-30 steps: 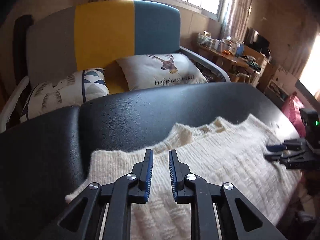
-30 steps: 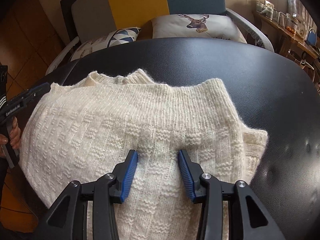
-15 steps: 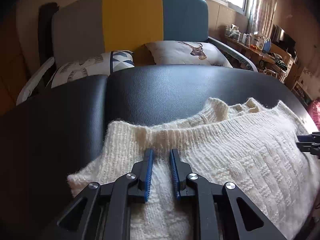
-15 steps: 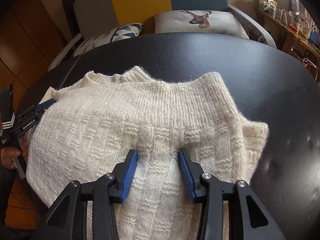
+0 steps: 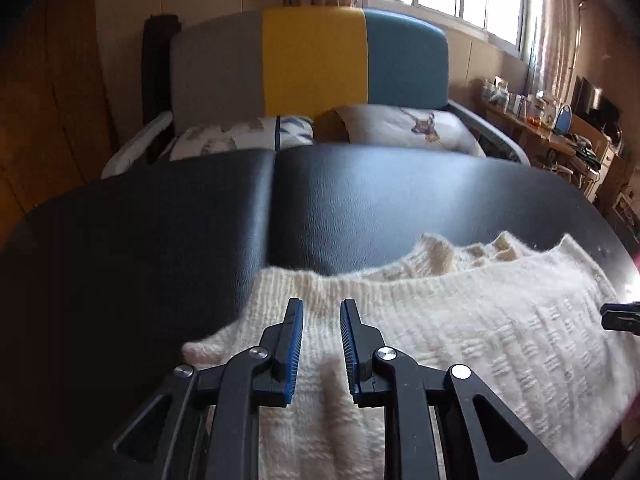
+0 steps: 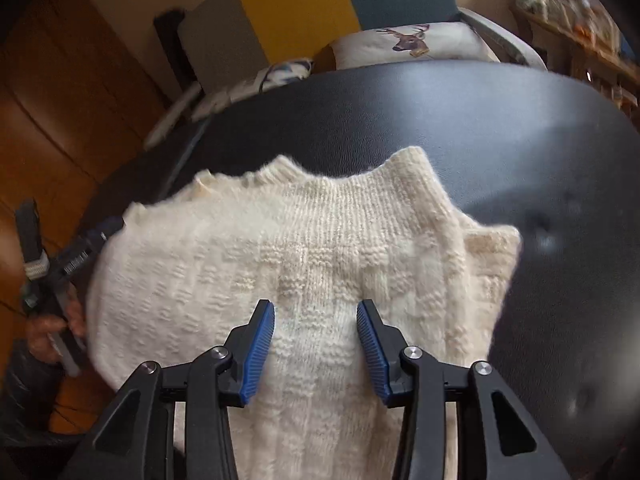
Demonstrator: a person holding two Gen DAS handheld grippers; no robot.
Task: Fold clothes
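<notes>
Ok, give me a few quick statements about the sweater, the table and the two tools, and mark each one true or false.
1. The sweater is cream-coloured knit. True.
2. The sweater lies on a white tablecloth. False: it lies on a black padded table.
3. The right tool has sweater fabric between its blue pads. True.
4. The left tool is stretched wider than the right tool. False: its gap is narrower, though its jaws are opening over the sweater.
5. A cushion with a deer picture sits on the sofa behind the table. True.
6. The sofa back is plain red. False: it is grey, yellow and blue.
</notes>
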